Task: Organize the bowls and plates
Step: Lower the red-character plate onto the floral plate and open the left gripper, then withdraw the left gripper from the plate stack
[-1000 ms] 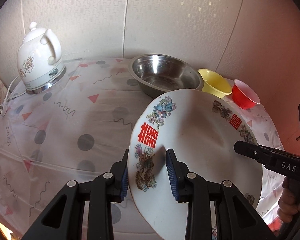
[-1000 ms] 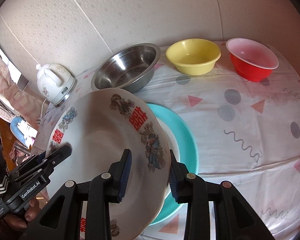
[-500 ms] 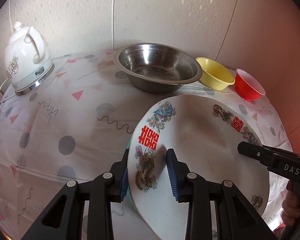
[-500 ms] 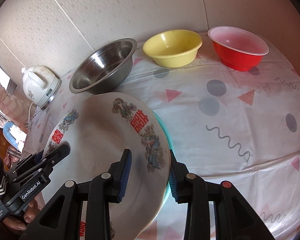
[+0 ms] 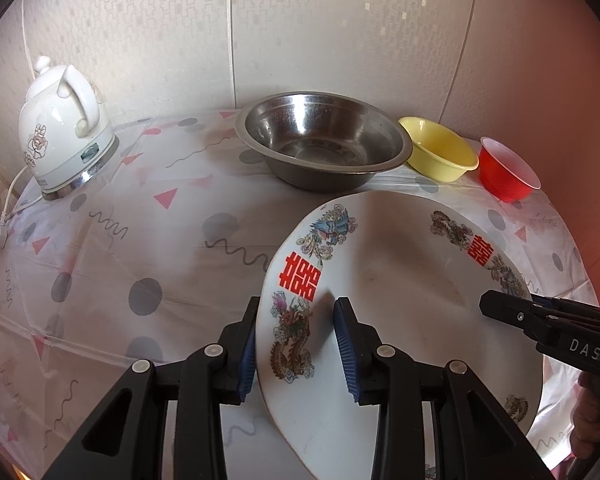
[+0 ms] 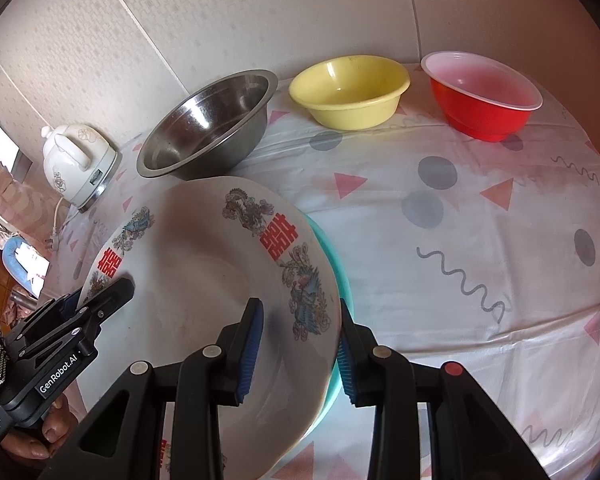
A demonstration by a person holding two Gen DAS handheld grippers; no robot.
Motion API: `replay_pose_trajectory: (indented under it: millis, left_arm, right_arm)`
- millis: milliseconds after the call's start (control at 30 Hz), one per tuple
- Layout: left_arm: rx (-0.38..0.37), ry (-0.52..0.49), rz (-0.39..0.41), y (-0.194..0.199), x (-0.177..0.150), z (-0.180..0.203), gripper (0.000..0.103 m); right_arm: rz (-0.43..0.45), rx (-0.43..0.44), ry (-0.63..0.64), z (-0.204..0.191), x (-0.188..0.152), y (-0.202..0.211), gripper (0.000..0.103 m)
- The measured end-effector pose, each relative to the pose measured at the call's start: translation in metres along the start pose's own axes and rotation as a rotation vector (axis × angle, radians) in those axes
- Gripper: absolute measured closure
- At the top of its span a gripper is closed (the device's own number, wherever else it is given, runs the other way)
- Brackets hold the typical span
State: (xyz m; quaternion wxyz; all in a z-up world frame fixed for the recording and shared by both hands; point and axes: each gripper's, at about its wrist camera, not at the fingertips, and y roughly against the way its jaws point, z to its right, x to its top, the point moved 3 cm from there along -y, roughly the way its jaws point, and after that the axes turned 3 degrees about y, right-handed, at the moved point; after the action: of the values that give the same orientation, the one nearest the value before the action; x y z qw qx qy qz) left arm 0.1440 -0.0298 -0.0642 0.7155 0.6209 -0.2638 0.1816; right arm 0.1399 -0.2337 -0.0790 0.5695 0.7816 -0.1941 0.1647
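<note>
Plates and bowls sit on a table under a clear plastic sheet over a cloth printed with grey dots, pink triangles and squiggles; behind it rise pale embossed wall panels. Taking the steel bowl as the landmark, it stands at the back by the wall. A yellow bowl sits just to its right, and a red bowl beyond that, all three upright in a row. Well to the left of the steel bowl stands a white electric kettle, its cord trailing off the table edge.

In front of the steel bowl, close to its near wall, is a large white plate with red double-happiness characters and dragon and phoenix motifs, tilted with its left rim raised. The left gripper pinches that raised left rim, one blue pad on the plate's upper face and the other beneath. The right gripper clamps the opposite rim in the same way. In the right wrist view a teal plate lies flat under the white plate, only its right edge showing, and the right gripper's outer finger reaches down beside that edge.
</note>
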Motion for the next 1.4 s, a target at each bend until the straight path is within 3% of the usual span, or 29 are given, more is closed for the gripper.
replay_pose_trajectory:
  millis: [267,933,1400]
  left_arm:
    - [0.042,0.017,0.067,0.02,0.005,-0.008,0.067]
    - [0.257,0.191,0.255,0.101,0.029,-0.08,0.067]
    - [0.34,0.249,0.286,0.125,0.027,-0.116,0.067]
  right_arm:
    - [0.001,-0.007,-0.005,-0.002,0.0,0.002,0.066]
    - [0.038,-0.032,0.005,-0.006,0.001,0.016,0.061]
    - [0.086,-0.066,0.035,-0.01,0.014,0.025,0.06]
